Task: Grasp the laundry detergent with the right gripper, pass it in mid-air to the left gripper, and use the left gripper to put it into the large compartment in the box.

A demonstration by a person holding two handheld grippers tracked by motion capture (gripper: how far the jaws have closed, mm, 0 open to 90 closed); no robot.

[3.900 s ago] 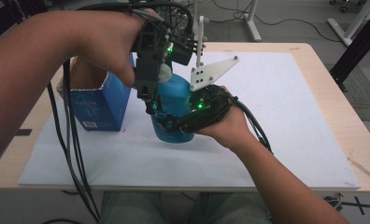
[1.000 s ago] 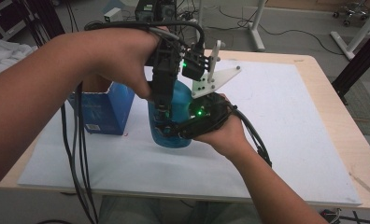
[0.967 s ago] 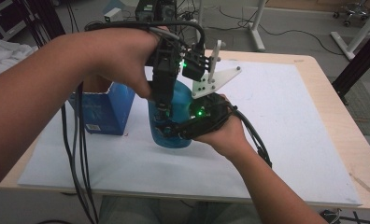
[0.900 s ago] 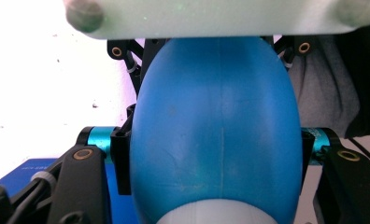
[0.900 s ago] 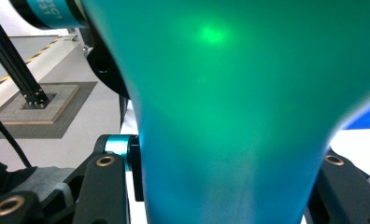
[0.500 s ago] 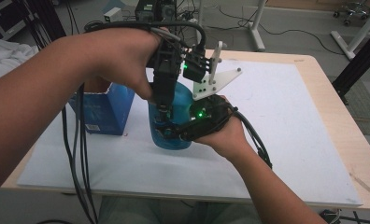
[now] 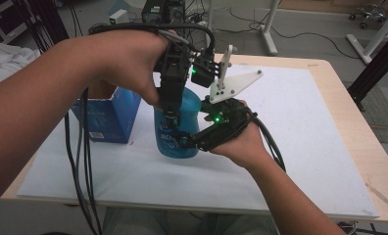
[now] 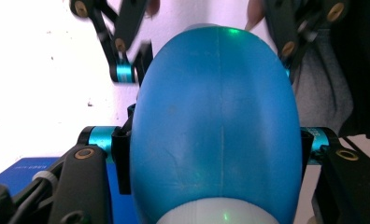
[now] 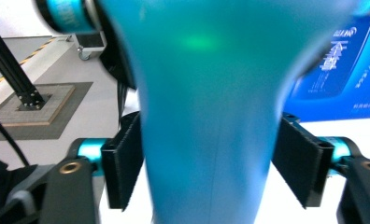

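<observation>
The left tool [image 7: 175,117] comes down from above onto one blue bottle [image 7: 177,129] that stands upright on the white sheet [image 7: 304,127] covering the table [image 7: 351,132]. Its jaws are clamped on the bottle's two sides; in the left gripper view the black pads press against the rounded blue body [image 8: 216,126], left and right. The right tool [image 7: 189,142] reaches the same bottle from the right, low on its body. Its jaws have just been opening, and in the right gripper view the bottle [image 9: 211,116] stands between the two pads: the right pad [image 9: 297,165] stands clear of the blue wall, while the left one lies just beside it. One blue carton [image 7: 106,117] stands just left of the bottle, its printed face also visible behind the bottle in the right gripper view. Two hands hold the two tools, one each. A bundle of black cables [image 7: 82,161] hangs from the left tool over the near left edge of the table.
</observation>
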